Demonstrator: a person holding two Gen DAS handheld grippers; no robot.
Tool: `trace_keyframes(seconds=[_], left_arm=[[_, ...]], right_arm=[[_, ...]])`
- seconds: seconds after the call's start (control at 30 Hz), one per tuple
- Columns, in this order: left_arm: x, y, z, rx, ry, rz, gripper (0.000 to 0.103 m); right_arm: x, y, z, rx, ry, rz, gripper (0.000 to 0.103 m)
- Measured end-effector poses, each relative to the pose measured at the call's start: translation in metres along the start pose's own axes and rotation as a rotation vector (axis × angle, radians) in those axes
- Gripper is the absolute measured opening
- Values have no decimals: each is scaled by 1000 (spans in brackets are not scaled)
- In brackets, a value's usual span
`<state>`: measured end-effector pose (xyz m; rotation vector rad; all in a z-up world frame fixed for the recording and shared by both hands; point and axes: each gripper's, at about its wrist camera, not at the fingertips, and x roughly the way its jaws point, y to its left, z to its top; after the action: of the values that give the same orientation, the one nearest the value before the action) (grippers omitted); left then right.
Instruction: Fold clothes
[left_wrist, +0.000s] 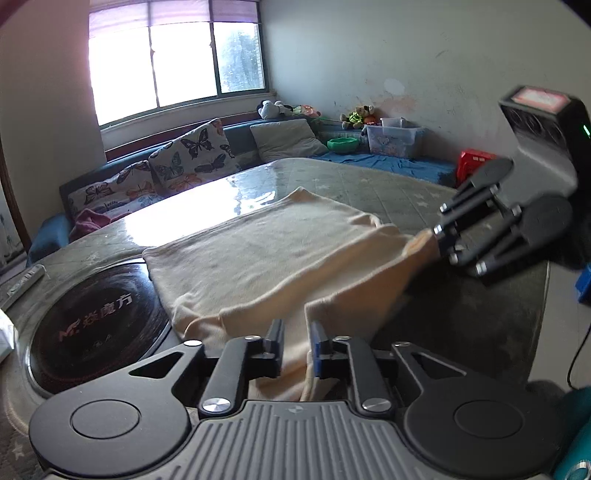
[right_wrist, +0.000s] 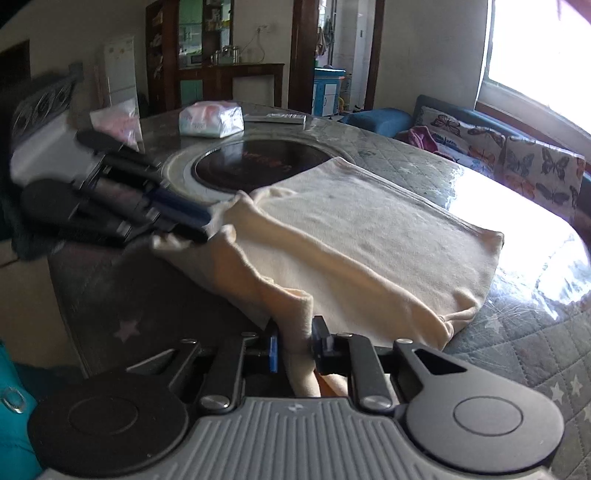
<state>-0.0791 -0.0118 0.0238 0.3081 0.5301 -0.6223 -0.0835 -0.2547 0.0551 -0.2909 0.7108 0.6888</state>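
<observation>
Both grippers, left and right, are pinching the cream cloth's near edge; cooktop lettering is showing "M" plus blurred characters.

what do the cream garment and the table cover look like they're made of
Cream garment: soft knit, likely cotton jersey; matte, slightly fuzzy, drapes in limp folds. Table cover: apparently clear glossy plastic over quilted star-print fabric; it mirrors the window glare.

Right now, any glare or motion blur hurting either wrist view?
Left wrist: window blown out, glare strip on the table, right gripper slightly smeared. Right wrist: window overexposed, glare washes the table's far edge, left gripper blurred; cream garment stays readable.
</observation>
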Motion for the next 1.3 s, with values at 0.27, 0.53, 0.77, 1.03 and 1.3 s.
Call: trace_keyframes(seconds=[0.27,0.53,0.77,1.03,1.3], left_arm=[[-8,-18,-19,142,-7,23,41],[-3,-35,-31,282,-17,70,37],[-10,-21,-24,207,-54,64,6],[-46,-30,-16,187,-89,22,6],[-105,-46,-16,134,-108,-63,6]], right_arm=[[-1,-9,11,68,-21,-1,15],[-4,-14,17,111,-60,-15,14],[-11,-5,12,89,-92,-35,10],[-45,11,5,57,-136,-28,10],[-105,44,-7,47,-133,39,10]])
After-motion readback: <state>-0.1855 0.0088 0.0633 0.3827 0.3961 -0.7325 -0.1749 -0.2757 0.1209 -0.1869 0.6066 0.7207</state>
